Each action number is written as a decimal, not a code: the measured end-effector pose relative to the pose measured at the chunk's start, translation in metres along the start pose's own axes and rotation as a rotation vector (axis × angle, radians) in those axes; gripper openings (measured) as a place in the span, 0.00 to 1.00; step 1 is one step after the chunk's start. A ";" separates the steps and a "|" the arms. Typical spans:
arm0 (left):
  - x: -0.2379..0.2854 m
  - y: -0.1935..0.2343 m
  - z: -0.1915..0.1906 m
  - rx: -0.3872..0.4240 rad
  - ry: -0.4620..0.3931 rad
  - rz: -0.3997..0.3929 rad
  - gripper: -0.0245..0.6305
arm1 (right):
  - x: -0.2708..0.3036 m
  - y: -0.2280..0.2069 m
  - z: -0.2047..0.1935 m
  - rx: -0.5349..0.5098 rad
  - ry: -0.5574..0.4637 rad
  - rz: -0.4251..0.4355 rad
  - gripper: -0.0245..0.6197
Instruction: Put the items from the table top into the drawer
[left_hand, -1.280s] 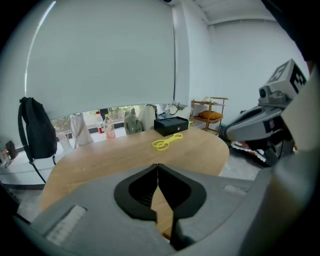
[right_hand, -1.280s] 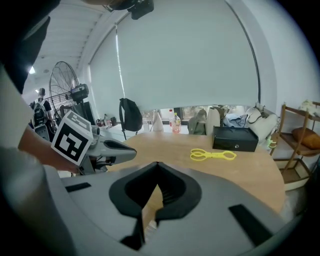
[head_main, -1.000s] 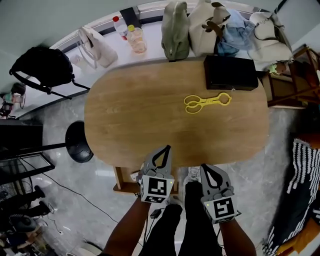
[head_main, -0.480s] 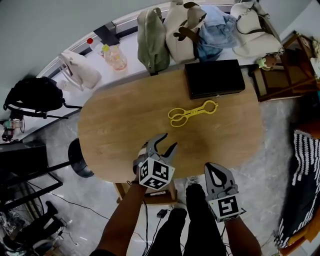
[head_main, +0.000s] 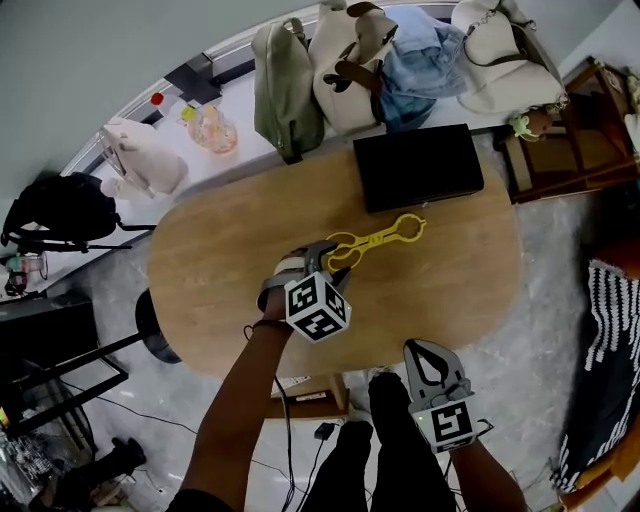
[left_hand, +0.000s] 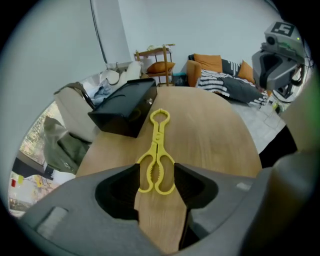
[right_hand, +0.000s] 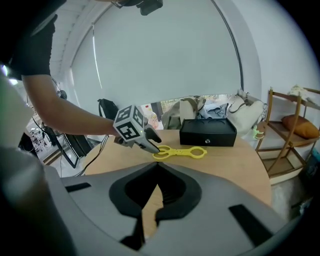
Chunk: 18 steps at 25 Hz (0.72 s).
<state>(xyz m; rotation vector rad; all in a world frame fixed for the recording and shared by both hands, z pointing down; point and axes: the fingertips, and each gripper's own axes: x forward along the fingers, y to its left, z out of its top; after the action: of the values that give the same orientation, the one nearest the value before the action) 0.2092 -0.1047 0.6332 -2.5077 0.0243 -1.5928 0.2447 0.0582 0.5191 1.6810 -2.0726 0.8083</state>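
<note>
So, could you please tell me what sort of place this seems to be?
Probably a home-style living room or lounge: an oval wooden table, handbags lined along a window ledge, and a seat with orange cushions beyond the table.

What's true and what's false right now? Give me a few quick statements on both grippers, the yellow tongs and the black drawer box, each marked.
1. The left gripper has its jaws apart around the looped handle end of the yellow tongs. True. The jaws have just been opening and do not press on the loops.
2. The right gripper holds the tongs. False. Its jaws are together and empty, held back at the near side of the table.
3. The black drawer box stands open. False. Its front, with a small knob, is closed.
4. The tongs lie flat on the wooden table in front of the box. True.
</note>
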 end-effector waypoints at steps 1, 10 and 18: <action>0.007 -0.001 -0.001 0.009 0.022 -0.021 0.37 | 0.001 -0.003 -0.002 -0.002 0.006 0.002 0.04; 0.040 -0.001 -0.007 0.040 0.112 -0.122 0.37 | 0.001 -0.030 -0.008 -0.004 0.019 0.004 0.04; 0.044 -0.003 -0.006 0.015 0.125 -0.223 0.32 | 0.001 -0.032 -0.004 0.012 0.005 0.022 0.04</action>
<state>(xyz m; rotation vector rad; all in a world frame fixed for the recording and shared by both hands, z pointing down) 0.2226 -0.1067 0.6755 -2.4682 -0.2590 -1.8234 0.2747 0.0557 0.5300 1.6634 -2.0898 0.8324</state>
